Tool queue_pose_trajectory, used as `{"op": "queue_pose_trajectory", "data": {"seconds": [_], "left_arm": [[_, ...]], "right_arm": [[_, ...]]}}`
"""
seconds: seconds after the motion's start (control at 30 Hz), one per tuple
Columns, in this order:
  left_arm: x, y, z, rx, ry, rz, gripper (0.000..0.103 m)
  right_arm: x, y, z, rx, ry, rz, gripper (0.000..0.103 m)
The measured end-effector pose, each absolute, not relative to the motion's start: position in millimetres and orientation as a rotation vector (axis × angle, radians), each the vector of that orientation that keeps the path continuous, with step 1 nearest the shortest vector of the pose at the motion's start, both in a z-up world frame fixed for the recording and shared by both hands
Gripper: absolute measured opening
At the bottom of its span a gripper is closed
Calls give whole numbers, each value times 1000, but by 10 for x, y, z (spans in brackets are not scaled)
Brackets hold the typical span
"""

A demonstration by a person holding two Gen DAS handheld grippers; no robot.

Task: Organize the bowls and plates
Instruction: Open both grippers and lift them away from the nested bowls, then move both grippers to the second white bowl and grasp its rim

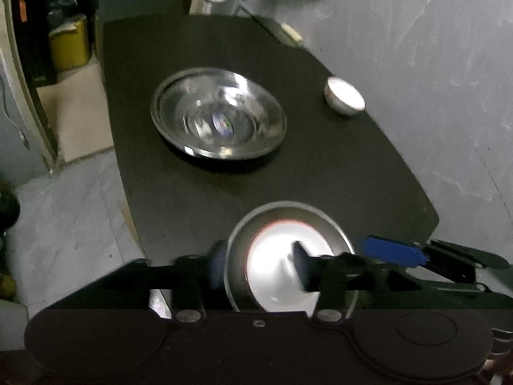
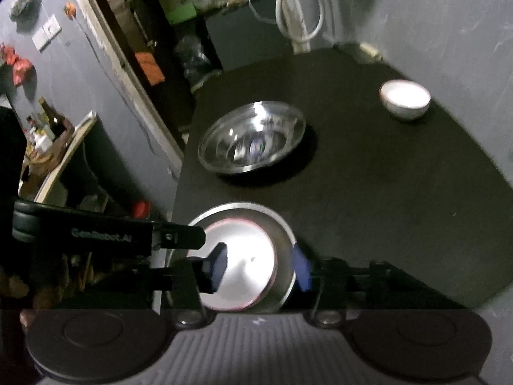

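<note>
A steel plate with a white dish nested in it sits at the near end of the black table. My left gripper is open and straddles the plate's left rim, one finger outside and one over the white dish. My right gripper is open and straddles the right rim in the same way, its blue pad outside the steel edge. Neither gripper's pads press on the rim. A large steel bowl stands mid-table. A small white bowl stands at the far right.
The table's left edge drops to a grey floor. A grey wall runs along the right side. A white plug block lies at the far edge, with a white cable behind. Clutter and a yellow container stand at the far left.
</note>
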State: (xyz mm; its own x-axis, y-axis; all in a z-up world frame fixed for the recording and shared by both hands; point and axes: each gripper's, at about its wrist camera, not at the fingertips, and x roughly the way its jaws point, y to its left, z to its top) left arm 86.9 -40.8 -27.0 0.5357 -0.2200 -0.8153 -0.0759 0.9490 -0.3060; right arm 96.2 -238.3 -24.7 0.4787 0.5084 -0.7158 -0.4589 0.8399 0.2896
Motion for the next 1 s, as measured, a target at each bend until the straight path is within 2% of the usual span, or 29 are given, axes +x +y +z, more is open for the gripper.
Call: {"op": "queue_pose_trajectory", "data": {"seconds": [0.07,0.1,0.17,0.27,0.33,0.73,1.0], "left_arm": [[899,-402,-199,-313,982,-85,75],[922,-397,-167,-312,973,-87,79],[972,-386,-129,-314,966,-92,92],[1084,-392,-97,-316,958,-83,101],[1183,-399,-104,-329,961,-91,102],[2189,-630,-13,-297,823,-208,102],[3143,-923,-240,-237,808,-224,102]], "right_arm": [[968,-2433,-206,70,865,578,66],[977,-2463,-190,77,855,569,74],[1004,-2517,-185,94,846,552,88],[1085,-2612,-209,117,851,523,96],[1153,-2692,-227,133,855,491,102],[1981,-3206,-408,214,821,297,103],[2777,-3339,-566,222,811,191,103]]}}
